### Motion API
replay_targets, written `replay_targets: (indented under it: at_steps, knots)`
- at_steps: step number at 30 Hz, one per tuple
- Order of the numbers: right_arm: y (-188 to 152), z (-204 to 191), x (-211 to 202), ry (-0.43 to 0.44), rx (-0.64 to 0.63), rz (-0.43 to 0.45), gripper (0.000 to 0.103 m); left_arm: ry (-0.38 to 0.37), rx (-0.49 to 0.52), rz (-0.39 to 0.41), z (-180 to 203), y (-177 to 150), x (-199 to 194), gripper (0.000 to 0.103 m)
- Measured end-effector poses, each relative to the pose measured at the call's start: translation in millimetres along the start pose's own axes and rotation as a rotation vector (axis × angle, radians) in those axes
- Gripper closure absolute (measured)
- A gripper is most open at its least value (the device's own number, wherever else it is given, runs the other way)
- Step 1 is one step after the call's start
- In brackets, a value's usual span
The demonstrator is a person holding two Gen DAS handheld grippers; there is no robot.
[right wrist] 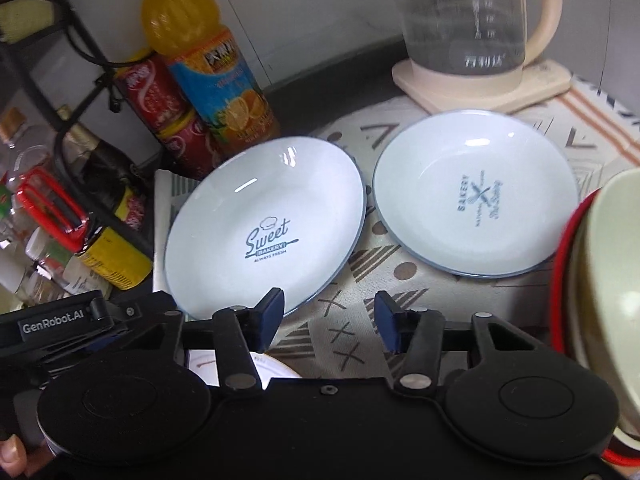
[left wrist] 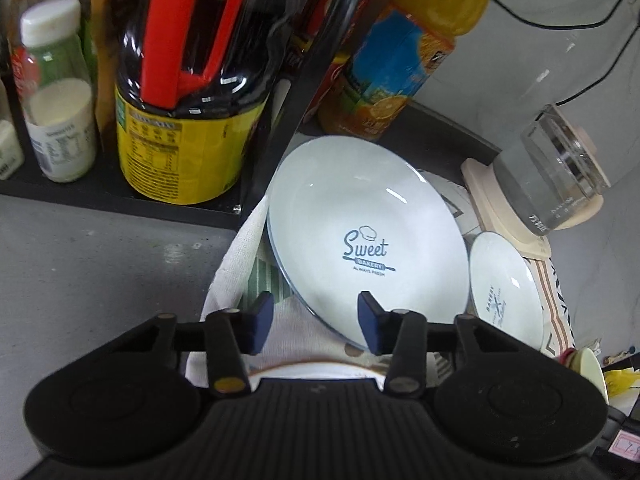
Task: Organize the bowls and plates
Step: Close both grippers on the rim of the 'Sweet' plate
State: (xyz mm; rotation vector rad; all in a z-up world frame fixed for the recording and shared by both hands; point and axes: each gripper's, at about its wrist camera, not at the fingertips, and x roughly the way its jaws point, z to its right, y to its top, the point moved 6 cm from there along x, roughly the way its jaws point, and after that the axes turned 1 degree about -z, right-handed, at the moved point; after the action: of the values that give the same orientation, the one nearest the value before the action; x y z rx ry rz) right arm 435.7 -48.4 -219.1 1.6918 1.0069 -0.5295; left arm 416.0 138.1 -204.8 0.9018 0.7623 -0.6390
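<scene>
A large white plate printed "Sweet Bakery" (left wrist: 360,232) (right wrist: 264,220) lies on a patterned cloth (right wrist: 360,280). To its right sits a smaller white plate (left wrist: 506,292) (right wrist: 476,196). My left gripper (left wrist: 316,320) stands open over the large plate's near left rim, which passes between its blue pads (left wrist: 260,320) without touching them. My right gripper (right wrist: 330,318) is open too, at the same plate's near right rim: one pad overlaps the rim, the other hangs over the cloth. Part of another white plate (left wrist: 320,372) (right wrist: 276,364) shows under the grippers.
A black rack (left wrist: 120,196) holds a dark sauce bottle (left wrist: 188,120) and a milk bottle (left wrist: 60,92). Behind the plates stand an orange juice bottle (right wrist: 216,76), a red can (right wrist: 168,112) and a glass kettle (right wrist: 464,24) on a cream base. Stacked pale green and red bowls (right wrist: 600,280) crowd the right.
</scene>
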Motion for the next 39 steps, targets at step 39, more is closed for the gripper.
replay_targets:
  at_steps: [39]
  knots:
    - [-6.5, -6.5, 15.4, 0.061, 0.082, -0.063, 0.087, -0.02, -0.002, -0.016, -2.4, -15.4, -9.1, 0.087]
